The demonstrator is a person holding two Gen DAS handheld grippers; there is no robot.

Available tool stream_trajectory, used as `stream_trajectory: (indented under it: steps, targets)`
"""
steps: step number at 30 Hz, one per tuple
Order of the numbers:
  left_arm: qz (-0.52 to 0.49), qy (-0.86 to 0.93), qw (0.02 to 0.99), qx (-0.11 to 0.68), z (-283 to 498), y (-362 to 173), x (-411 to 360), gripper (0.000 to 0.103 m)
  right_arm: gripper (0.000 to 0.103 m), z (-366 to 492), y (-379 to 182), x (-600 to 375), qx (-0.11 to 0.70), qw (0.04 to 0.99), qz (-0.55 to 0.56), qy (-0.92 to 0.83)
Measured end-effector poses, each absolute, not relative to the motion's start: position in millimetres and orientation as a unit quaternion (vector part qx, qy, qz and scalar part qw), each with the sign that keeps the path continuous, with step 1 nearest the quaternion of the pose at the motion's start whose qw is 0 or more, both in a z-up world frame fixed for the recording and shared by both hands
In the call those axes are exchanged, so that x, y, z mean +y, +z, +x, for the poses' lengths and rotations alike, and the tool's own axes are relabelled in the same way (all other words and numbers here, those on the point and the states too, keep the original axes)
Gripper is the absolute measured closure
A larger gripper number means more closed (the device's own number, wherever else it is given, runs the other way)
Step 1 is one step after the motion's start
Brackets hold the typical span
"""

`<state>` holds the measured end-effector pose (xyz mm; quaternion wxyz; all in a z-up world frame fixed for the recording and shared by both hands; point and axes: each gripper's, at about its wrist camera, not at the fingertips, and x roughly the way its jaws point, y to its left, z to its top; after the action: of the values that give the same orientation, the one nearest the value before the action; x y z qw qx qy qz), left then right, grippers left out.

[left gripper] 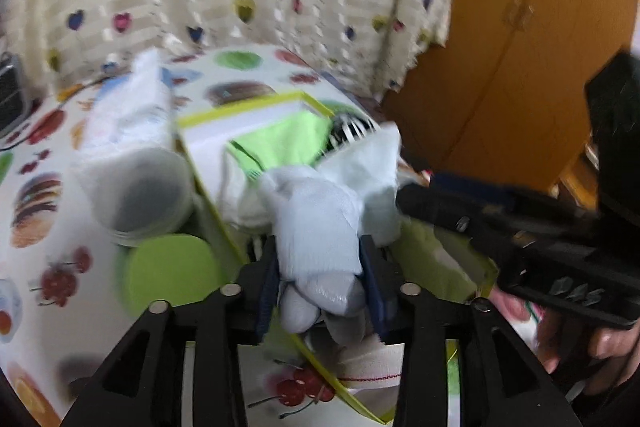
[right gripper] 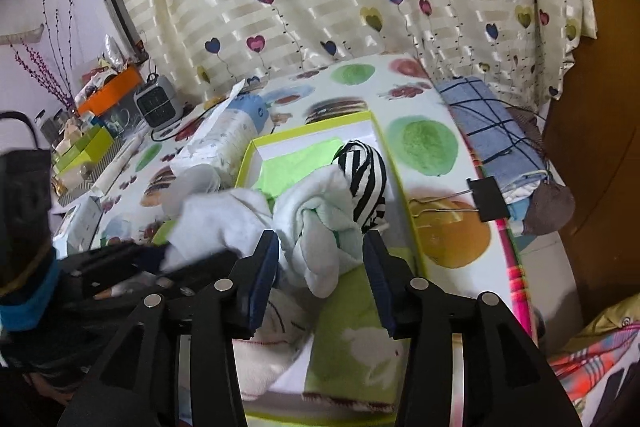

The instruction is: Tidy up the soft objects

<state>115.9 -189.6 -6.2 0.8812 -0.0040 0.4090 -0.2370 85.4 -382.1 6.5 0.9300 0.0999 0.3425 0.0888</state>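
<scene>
- Step in hand looks like dropping the pale blue sock bundle [left gripper: 320,227] into the yellow-rimmed box [right gripper: 404,183], which sits on the fruit-print tablecloth [right gripper: 424,143].
- Left gripper [left gripper: 320,267]: fingers partly open, with the bundle between them. Blurry, so I can't tell if the pads are pressing on it.
- Right gripper [right gripper: 320,259]: jaws about half open around the bundle's paler twisted end, with gaps on both sides, so no grip.
- Bundle is just above the box's near half, right in front of the striped sock ball [right gripper: 364,183] and over the green cloth [right gripper: 296,167].
- Next up, I reckon: spread both sets wider, back out, and let it settle inside the box.
</scene>
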Motion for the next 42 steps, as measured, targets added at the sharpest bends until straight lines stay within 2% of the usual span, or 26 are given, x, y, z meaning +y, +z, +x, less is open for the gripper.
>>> stream_trajectory:
  steps: [6, 12, 24, 42]
  targets:
    - [-0.004, -0.231, 0.887, 0.399, 106.9, 3.1, -185.3, 0.062, 0.058, 73.9, 16.9, -382.1, 0.331, 0.936, 0.093, 0.082]
    - [0.003, -0.225, 0.899, 0.376, 90.0, 21.1, -179.3, 0.053, 0.058, 59.0, 29.0, -377.7, 0.314, 0.942, 0.087, 0.079]
    - [0.015, -0.213, 0.913, 0.347, 46.2, 47.6, -164.0, 0.051, 0.057, 21.9, 34.1, -355.2, 0.319, 0.943, 0.068, 0.067]
    - [0.032, -0.171, 0.917, 0.360, 31.2, 40.6, -148.3, 0.051, 0.057, 1.8, 22.3, -321.6, 0.350, 0.933, 0.031, 0.076]
